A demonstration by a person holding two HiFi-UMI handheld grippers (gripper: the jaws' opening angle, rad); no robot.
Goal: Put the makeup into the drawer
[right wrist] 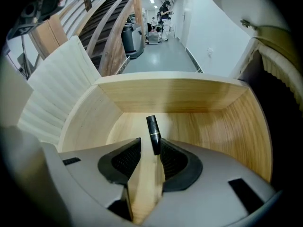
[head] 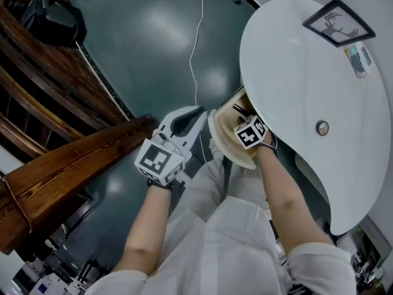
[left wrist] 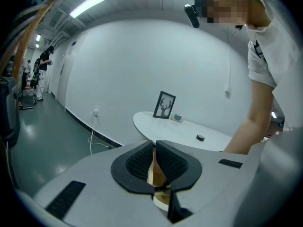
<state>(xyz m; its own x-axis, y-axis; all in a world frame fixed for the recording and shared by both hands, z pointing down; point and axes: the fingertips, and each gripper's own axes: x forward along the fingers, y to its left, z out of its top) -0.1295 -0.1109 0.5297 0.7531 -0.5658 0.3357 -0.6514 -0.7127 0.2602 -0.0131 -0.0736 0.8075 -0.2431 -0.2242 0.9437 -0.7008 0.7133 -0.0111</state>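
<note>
Wooden drawer [right wrist: 213, 126] holds black lipstick [right wrist: 151, 126]; right gripper [right wrist: 150, 144] jaws apart.

White table [head: 295, 78] overhangs the open drawer [right wrist: 170, 96].

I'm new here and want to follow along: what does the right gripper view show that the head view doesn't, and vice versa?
Only the right gripper view: a black lipstick between the parted jaws of the right gripper, inside the drawer. Only the head view: the white table, a framed picture on it, the left gripper, a floor cable. Both: the drawer and right gripper.
</note>
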